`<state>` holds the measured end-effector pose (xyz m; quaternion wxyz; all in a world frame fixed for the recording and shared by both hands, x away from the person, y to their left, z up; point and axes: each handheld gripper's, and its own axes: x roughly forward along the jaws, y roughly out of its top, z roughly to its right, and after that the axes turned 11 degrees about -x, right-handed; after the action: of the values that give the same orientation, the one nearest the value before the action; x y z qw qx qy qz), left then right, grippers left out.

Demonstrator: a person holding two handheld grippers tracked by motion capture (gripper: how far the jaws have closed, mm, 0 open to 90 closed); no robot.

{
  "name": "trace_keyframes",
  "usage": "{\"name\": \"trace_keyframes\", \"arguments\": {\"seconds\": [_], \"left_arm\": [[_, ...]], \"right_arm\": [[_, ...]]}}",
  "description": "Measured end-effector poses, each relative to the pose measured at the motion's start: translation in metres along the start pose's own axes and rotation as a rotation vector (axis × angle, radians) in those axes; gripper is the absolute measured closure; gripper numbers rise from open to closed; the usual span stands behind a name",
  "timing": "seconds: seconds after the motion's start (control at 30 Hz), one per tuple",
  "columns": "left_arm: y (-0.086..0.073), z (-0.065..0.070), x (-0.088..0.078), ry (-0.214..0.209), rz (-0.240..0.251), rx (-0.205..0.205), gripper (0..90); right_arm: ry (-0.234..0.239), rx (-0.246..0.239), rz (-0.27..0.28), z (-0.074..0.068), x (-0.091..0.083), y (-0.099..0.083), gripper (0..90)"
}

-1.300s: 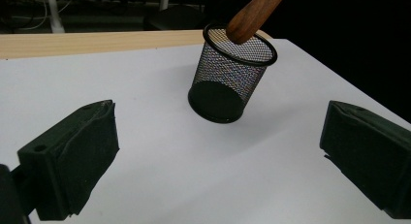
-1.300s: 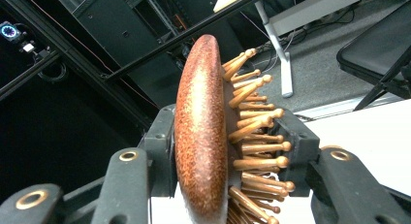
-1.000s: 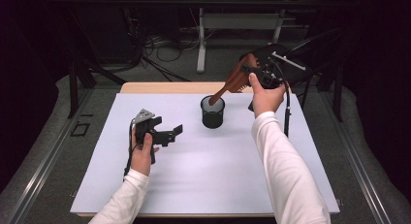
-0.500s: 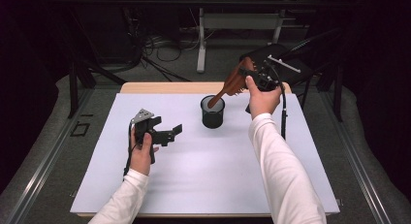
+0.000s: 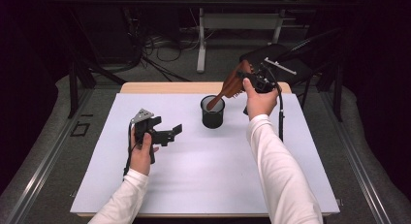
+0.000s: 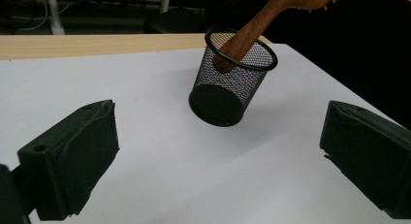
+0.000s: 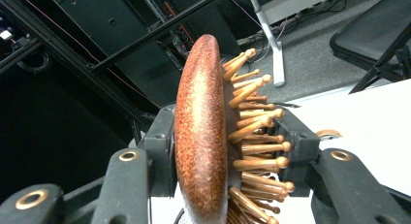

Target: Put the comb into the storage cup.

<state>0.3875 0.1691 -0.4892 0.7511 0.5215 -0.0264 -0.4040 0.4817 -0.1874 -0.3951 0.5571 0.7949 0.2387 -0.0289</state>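
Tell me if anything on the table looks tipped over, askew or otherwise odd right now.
The black mesh cup looks tilted in the left gripper view, its base seeming partly lifted off the white table. The wooden hairbrush, clamped by its head in the right gripper, pokes its handle slantwise into the cup. Nothing is spilled or damaged.

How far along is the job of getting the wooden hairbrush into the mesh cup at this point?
Done: the right gripper is shut on the head of the wooden hairbrush, and the handle tip is already inside the mesh cup. In hand: the brush hangs tilted, the cup seeming to tip with it. Left: lower the brush and release it. The left gripper waits open on the white table.
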Motion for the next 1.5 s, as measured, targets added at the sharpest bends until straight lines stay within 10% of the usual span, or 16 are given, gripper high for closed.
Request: {"name": "trace_keyframes", "arguments": {"seconds": [1.5], "left_arm": [[0.0,-0.001,0.001,0.003,-0.004,0.002,0.4]], "right_arm": [[-0.002,-0.019,-0.074,-0.002,0.021,-0.029,50.2]]}}
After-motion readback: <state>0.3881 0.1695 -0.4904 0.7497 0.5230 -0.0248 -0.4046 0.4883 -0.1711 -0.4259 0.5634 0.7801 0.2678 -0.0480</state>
